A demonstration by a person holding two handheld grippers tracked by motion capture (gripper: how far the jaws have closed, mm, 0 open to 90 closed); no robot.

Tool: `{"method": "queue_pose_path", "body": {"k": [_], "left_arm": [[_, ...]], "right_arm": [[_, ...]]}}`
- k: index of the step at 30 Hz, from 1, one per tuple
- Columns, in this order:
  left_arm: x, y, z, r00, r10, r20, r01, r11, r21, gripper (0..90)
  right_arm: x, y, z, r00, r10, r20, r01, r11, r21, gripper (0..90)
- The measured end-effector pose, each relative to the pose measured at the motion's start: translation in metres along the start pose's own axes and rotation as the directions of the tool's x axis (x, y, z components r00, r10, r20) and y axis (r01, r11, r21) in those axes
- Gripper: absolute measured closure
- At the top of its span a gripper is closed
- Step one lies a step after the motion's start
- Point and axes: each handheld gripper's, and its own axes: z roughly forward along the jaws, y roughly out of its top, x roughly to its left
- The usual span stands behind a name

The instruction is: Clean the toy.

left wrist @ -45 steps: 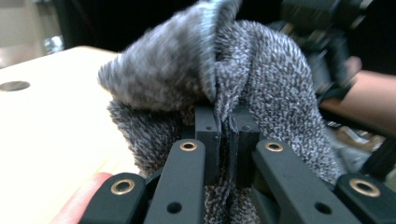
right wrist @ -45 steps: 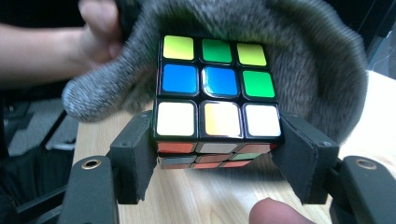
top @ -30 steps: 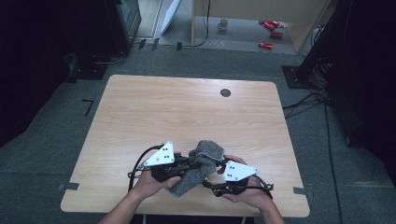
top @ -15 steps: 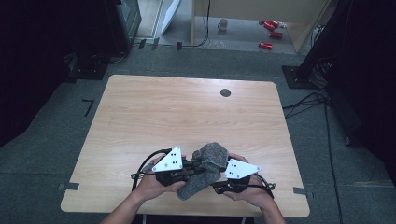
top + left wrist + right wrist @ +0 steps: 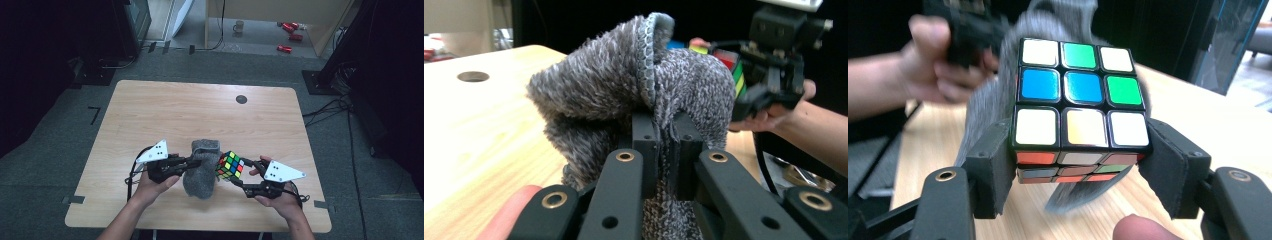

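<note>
Near the desk's [image 5: 150, 110] front edge, the left hand [image 5: 150, 184] points its left claw [image 5: 192, 162] rightward, clamped on the grey sock's [image 5: 202, 167] fabric. Just beside it, the right claw [image 5: 235, 176], aimed leftward, grips the Rubik's cube [image 5: 230, 165] between its jaws above the desk.

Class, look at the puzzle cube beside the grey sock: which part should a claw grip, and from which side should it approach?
Grip the puzzle cube across two opposite flat faces, low on its body, coming in level from the side away from the grey sock. The right claw does so: flat pads seat squarely on parallel faces, and the sock stays clear.
</note>
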Motion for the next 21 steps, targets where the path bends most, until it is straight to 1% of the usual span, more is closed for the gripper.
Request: {"method": "queue_pose_path", "body": {"k": [1, 2, 3, 5, 6, 7, 9, 10, 12, 13, 15, 17, 18, 19, 21], "left_arm": [[-0.002, 0.000, 0.003, 0.9999, 0.014, 0.005, -0.014, 0.9998, 0.014, 86.2], [-0.008, -0.001, 0.009, 0.9991, 0.038, 0.017, -0.039, 0.9987, 0.034, 86.2], [-0.008, -0.001, 0.009, 0.9991, 0.038, 0.017, -0.039, 0.9987, 0.034, 86.2], [-0.012, -0.003, 0.015, 0.9981, 0.059, 0.020, -0.060, 0.9959, 0.068, 86.2], [-0.013, -0.006, 0.019, 0.9979, 0.056, 0.033, -0.059, 0.9944, 0.088, 86.2], [-0.013, -0.006, 0.019, 0.9979, 0.056, 0.033, -0.059, 0.9944, 0.088, 86.2], [-0.015, -0.008, 0.024, 0.9975, 0.056, 0.044, -0.060, 0.9926, 0.106, 86.2], [-0.019, -0.009, 0.029, 0.9964, 0.060, 0.060, -0.067, 0.9912, 0.114, 86.2], [-0.021, -0.010, 0.031, 0.9957, 0.064, 0.067, -0.072, 0.9900, 0.121, 86.1], [-0.024, -0.010, 0.034, 0.9948, 0.069, 0.074, -0.078, 0.9886, 0.129, 86.1], [-0.027, -0.011, 0.037, 0.9939, 0.077, 0.079, -0.087, 0.9870, 0.135, 86.0], [-0.027, -0.010, 0.036, 0.9948, 0.069, 0.076, -0.078, 0.9886, 0.128, 85.9], [-0.023, -0.008, 0.030, 0.9959, 0.039, 0.081, -0.046, 0.9951, 0.087, 86.0], [-0.023, -0.008, 0.030, 0.9959, 0.039, 0.081, -0.046, 0.9951, 0.087, 86.1], [-0.018, -0.005, 0.024, 0.9970, 0.021, 0.074, -0.025, 0.9986, 0.047, 86.1]], "right_arm": [[0.000, 0.002, -0.001, 1.0000, 0.000, -0.008, 0.000, 1.000, -0.009, 34.4], [0.003, 0.004, -0.001, 0.9997, -0.003, -0.023, 0.003, 1.000, -0.019, 34.5], [0.003, 0.004, -0.001, 0.9997, -0.003, -0.023, 0.003, 1.000, -0.019, 34.5], [0.005, 0.006, 0.000, 0.9995, -0.006, -0.029, 0.005, 1.000, -0.026, 34.5], [0.006, 0.008, 0.000, 0.9997, -0.010, -0.021, 0.009, 1.000, -0.029, 34.4], [0.006, 0.008, 0.000, 0.9997, -0.010, -0.021, 0.009, 1.000, -0.029, 34.4], [0.007, 0.010, -0.001, 0.9999, 0.000, -0.016, -0.001, 0.999, -0.043, 34.5], [0.007, 0.010, -0.001, 0.9998, 0.008, -0.018, -0.009, 0.999, -0.051, 34.5], [0.007, 0.011, 0.000, 0.9993, 0.025, -0.026, -0.027, 0.997, -0.065, 34.4], [0.007, 0.011, 0.000, 0.9993, 0.025, -0.026, -0.027, 0.997, -0.065, 34.4], [0.008, 0.010, 0.003, 0.9981, 0.045, -0.043, -0.048, 0.996, -0.077, 34.4], [0.009, 0.010, 0.005, 0.9981, 0.043, -0.044, -0.046, 0.996, -0.075, 34.4], [0.007, 0.010, 0.004, 0.9984, 0.047, -0.031, -0.050, 0.995, -0.082, 34.4], [0.007, 0.010, 0.004, 0.9984, 0.047, -0.031, -0.050, 0.995, -0.082, 34.4], [0.003, 0.009, 0.001, 0.9983, 0.058, 0.000, -0.058, 0.995, -0.082, 34.5]]}}
